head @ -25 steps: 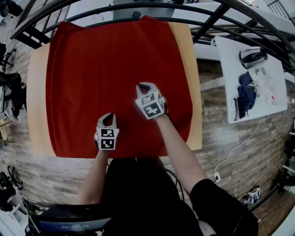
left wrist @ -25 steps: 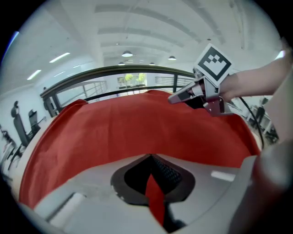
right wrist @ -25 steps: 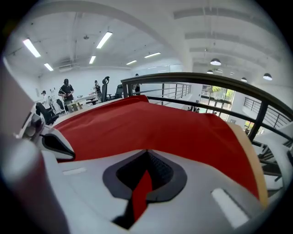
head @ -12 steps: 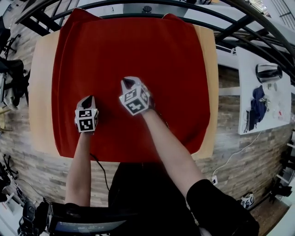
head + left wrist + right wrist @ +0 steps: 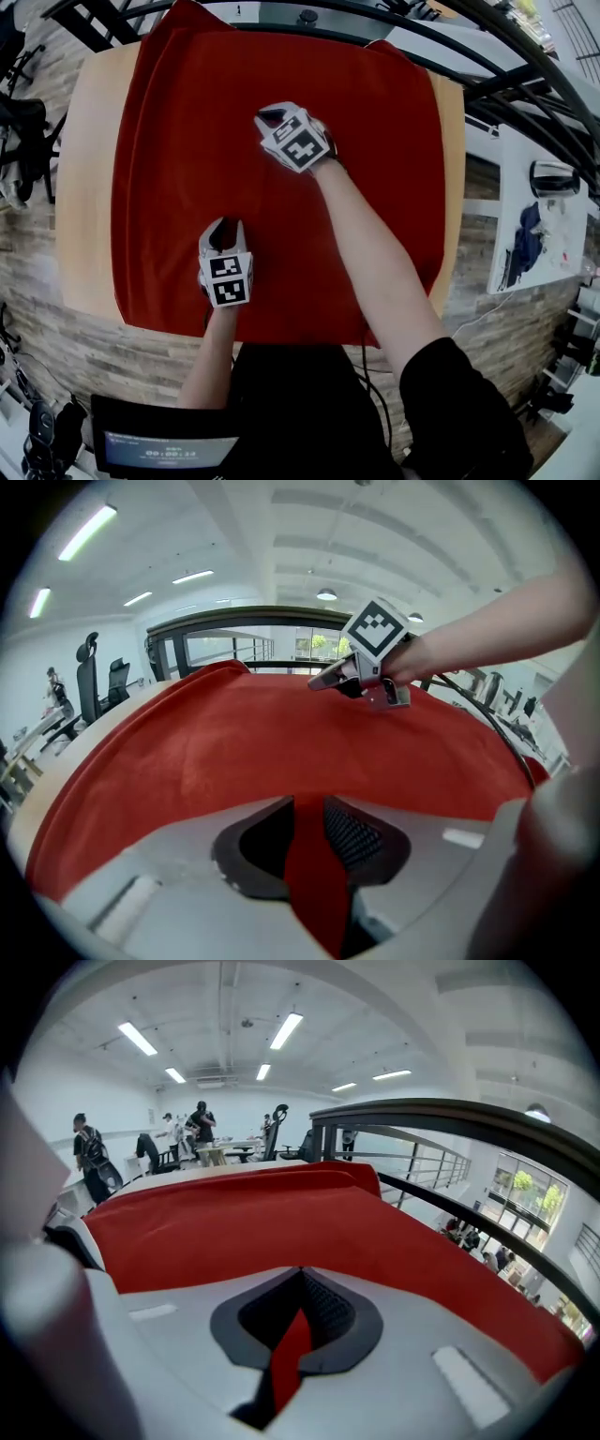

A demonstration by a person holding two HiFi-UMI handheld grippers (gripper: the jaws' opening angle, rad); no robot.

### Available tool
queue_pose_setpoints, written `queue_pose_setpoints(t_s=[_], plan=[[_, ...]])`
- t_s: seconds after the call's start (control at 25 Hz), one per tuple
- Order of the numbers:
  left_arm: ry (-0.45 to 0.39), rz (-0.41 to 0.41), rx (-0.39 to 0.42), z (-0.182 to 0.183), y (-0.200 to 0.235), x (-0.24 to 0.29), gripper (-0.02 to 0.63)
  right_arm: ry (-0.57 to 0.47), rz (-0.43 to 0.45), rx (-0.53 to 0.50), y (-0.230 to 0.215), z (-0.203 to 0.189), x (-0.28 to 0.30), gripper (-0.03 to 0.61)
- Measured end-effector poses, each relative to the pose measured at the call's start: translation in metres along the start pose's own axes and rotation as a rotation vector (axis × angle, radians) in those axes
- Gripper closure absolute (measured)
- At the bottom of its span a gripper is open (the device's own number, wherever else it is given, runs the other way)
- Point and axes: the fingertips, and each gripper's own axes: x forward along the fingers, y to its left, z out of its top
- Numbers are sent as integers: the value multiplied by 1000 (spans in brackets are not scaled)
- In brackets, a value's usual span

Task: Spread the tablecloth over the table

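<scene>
Tablecloth (image 5: 187, 141), red, on tabletop (image 5: 89, 187) beneath both. Left hand-held gripper (image 5: 222, 230) just opening (fold loose between jaws); right hand-held gripper (image 5: 270, 117) beyond it, pinching a fold.

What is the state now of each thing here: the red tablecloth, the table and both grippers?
tablecloth: spread flat, long creases near its left side.
table: mostly covered; bare wood at both sides.
left gripper: jaws have just been opening, cloth fold between them.
right gripper: shut on a cloth fold.
</scene>
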Motion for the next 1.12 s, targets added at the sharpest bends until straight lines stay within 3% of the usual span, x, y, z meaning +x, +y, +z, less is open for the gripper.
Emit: queue_pose_setpoints(t_s=[0.12, 0.36, 0.48, 0.64, 0.76, 1.12], plan=[[-15, 28, -62, 6, 7, 0, 511, 31, 69, -75, 4, 13, 20, 570], [-89, 118, -296, 27, 18, 11, 538, 147, 163, -263, 16, -2, 33, 571], [-66, 177, -297, 24, 16, 17, 606, 139, 174, -248, 16, -9, 34, 569], [-27, 158, -282, 20, -8, 21, 603, 135, 190, -288, 10, -14, 23, 569], [-38, 187, -322, 18, -26, 17, 603, 142, 205, -316, 6, -31, 3, 570], [-44, 224, -308, 13, -125, 27, 607, 120, 232, -312, -27, -93, -64, 569]])
